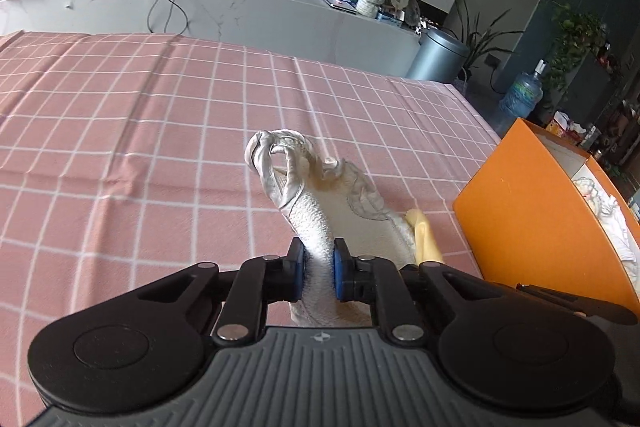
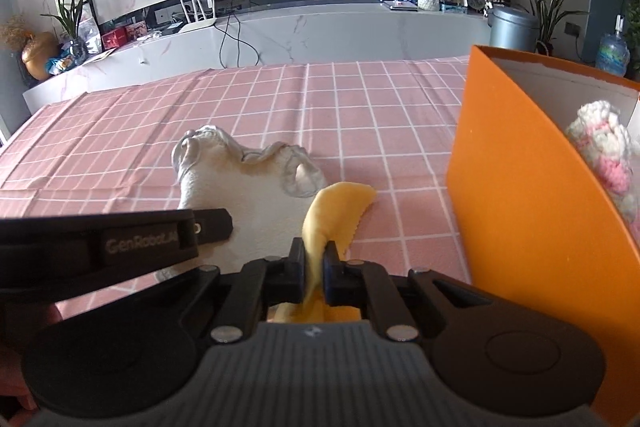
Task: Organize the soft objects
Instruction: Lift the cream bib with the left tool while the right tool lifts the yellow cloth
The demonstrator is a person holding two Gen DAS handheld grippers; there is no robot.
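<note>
My left gripper point(image 1: 318, 273) is shut on the cuff of a white work glove point(image 1: 320, 187) with grey coated fingertips, which lies on the pink checked tablecloth point(image 1: 140, 147). The glove also shows in the right wrist view point(image 2: 240, 183). My right gripper point(image 2: 316, 269) is shut on a yellow cloth point(image 2: 336, 207) beside the glove; a strip of it shows in the left wrist view point(image 1: 424, 231). An orange box point(image 2: 520, 195) stands to the right and holds a pink and white knitted item point(image 2: 608, 147). The box also shows in the left wrist view point(image 1: 532, 203).
The left gripper's black body point(image 2: 120, 239) crosses the left of the right wrist view. Beyond the table's far edge are a white marble TV bench point(image 2: 320, 31), a grey bin point(image 2: 510, 27) and a water bottle point(image 1: 520, 95).
</note>
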